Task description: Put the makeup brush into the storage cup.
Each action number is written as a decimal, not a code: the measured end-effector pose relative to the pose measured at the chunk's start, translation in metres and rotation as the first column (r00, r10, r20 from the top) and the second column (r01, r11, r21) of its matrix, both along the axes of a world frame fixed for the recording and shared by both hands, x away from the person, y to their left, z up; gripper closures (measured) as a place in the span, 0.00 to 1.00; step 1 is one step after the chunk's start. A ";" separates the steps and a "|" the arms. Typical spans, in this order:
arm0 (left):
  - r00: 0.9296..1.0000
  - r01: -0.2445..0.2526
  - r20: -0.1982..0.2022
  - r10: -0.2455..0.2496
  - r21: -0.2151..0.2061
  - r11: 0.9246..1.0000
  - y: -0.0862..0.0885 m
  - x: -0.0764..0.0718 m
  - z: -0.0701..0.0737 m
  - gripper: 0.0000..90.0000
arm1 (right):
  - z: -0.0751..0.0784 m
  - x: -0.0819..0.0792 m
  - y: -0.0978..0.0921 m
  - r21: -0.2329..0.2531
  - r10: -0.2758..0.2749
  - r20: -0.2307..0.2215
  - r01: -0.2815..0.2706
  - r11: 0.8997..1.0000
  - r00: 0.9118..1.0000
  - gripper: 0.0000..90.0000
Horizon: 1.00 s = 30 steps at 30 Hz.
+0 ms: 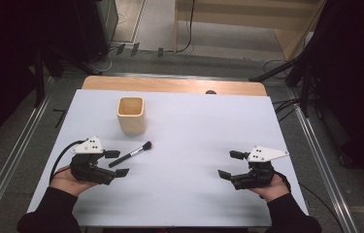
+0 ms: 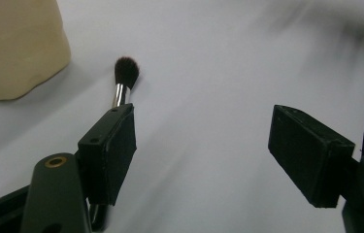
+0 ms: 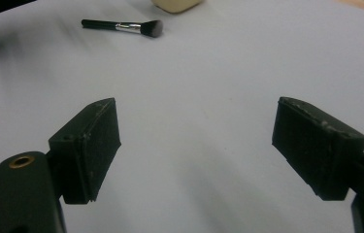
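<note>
A black makeup brush [image 1: 130, 155] with a silver ferrule lies flat on the white table [image 1: 194, 131], bristles toward the far right. A cream square cup [image 1: 131, 115] stands upright behind it. My left gripper [image 1: 116, 162] is open at the near left, its jaws straddling the brush's handle end without holding it. In the left gripper view the brush [image 2: 123, 82] runs up past the left jaw and the cup [image 2: 17, 46] fills the top left corner. My right gripper [image 1: 231, 165] is open at the near right with nothing between its jaws; its view shows the brush [image 3: 124, 26] far off.
The white sheet covers a wooden table whose far edge [image 1: 174, 85] shows bare. Metal rails [image 1: 315, 145] run along both sides on the floor. Cables and dark stands sit beyond the table.
</note>
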State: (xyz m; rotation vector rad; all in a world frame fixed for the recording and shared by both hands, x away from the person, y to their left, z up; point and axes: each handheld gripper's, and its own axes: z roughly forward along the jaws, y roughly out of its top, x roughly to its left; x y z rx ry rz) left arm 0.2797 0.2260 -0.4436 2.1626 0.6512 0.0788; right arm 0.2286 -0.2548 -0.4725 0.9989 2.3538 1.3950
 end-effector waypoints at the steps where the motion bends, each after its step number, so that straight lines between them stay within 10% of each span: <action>1: 1.000 0.000 -0.006 0.000 0.000 1.000 0.000 0.000 0.001 0.29 | 0.000 0.000 0.000 0.000 0.000 0.005 0.000 1.000 1.000 0.21; 30: 1.000 0.010 -0.023 -0.008 0.070 0.997 -0.003 0.002 0.007 0.25 | -0.002 -0.001 0.000 0.002 0.005 -0.014 -0.005 1.000 1.000 0.21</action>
